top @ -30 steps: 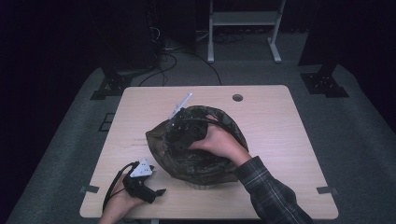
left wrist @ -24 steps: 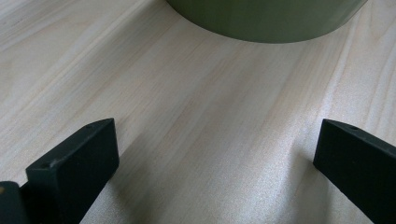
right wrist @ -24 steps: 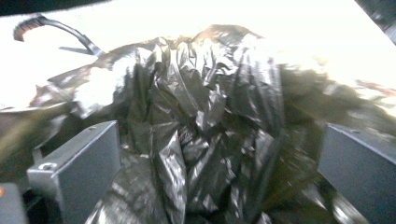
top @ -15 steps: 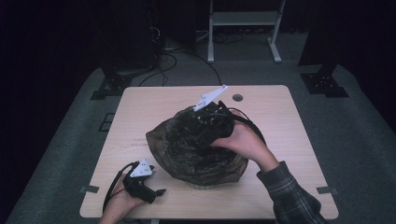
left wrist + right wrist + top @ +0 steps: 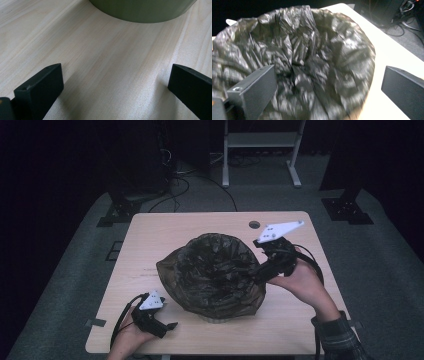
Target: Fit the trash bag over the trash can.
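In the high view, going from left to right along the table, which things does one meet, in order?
Left tool, held low near the table's front edge → black bin bag lining a round bin, in the middle → right tool at the bag's right rim, held in the person's right hand.

Table (image 5: 165, 235) lit from above, surroundings dark; glare on motion-blurred bag (image 5: 312, 62); jaws cast soft shadows

Dark room — grey carpet (image 5: 75, 285), white stand (image 5: 260, 140) behind.
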The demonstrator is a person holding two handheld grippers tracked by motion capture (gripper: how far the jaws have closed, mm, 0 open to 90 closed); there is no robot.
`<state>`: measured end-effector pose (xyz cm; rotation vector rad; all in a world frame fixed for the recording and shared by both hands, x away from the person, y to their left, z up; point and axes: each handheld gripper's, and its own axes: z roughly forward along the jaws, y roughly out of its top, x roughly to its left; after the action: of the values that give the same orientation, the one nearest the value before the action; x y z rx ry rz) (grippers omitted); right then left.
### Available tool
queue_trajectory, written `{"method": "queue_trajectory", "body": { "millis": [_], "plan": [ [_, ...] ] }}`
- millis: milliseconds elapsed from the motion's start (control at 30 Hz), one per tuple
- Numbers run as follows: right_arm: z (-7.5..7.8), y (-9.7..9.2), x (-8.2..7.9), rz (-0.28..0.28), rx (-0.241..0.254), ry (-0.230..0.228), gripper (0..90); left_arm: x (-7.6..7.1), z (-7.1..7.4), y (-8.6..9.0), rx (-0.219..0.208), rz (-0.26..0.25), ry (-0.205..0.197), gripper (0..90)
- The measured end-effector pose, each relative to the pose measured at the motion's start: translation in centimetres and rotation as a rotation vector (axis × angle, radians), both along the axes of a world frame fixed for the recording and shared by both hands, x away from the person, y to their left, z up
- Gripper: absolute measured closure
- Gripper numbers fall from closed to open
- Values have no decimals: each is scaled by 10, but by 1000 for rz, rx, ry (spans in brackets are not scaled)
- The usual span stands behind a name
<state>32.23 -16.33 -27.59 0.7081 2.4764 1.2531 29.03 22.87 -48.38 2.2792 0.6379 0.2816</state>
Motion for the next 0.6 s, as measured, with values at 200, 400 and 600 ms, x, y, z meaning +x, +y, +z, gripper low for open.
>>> {"method": "queue_trajectory", "body": {
  "millis": [200, 400, 600],
  "plan": [
    [-14, -27, -15, -27, 33, -18, 0, 0, 0, 0, 0, 0, 0, 0],
    [-37, -48, -27, -59, 49, -28, 0, 0, 0, 0, 1, -1, 1, 0],
    [-65, -64, -34, -82, 77, 0, 0, 0, 0, 0, 1, 0, 1, 0]
  ]
}}
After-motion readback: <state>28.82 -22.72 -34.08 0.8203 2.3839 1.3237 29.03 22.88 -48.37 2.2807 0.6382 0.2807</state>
